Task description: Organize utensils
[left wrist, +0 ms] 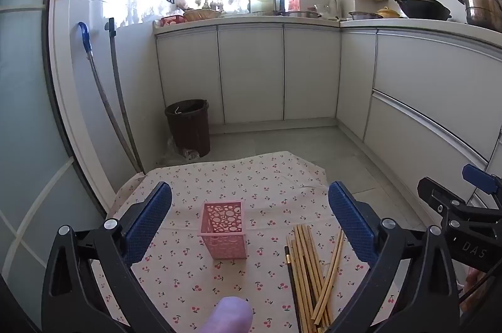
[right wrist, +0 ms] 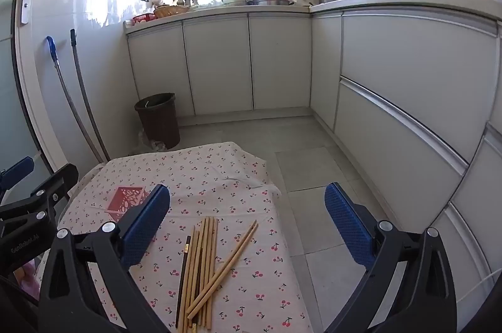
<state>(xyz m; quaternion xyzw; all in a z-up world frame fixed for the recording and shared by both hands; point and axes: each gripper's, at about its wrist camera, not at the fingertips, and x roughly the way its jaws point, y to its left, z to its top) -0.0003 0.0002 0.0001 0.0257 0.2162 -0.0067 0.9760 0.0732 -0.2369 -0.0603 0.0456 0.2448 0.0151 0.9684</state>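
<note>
A pink perforated utensil holder (left wrist: 223, 232) stands upright on a table covered by a cherry-print cloth (left wrist: 238, 173). It also shows in the right wrist view (right wrist: 127, 198), partly hidden by my right gripper's left finger. A loose pile of wooden chopsticks (left wrist: 309, 270) with one dark chopstick lies to the right of the holder; the pile also shows in the right wrist view (right wrist: 205, 267). My left gripper (left wrist: 250, 217) is open and empty, above the holder. My right gripper (right wrist: 248, 217) is open and empty, above the chopsticks.
A dark waste bin (left wrist: 189, 127) stands on the tiled floor beyond the table. White cabinets (left wrist: 251, 75) line the back and right. Two long handles (left wrist: 106, 100) lean on the left wall. The table's right edge (right wrist: 284, 226) drops to the floor.
</note>
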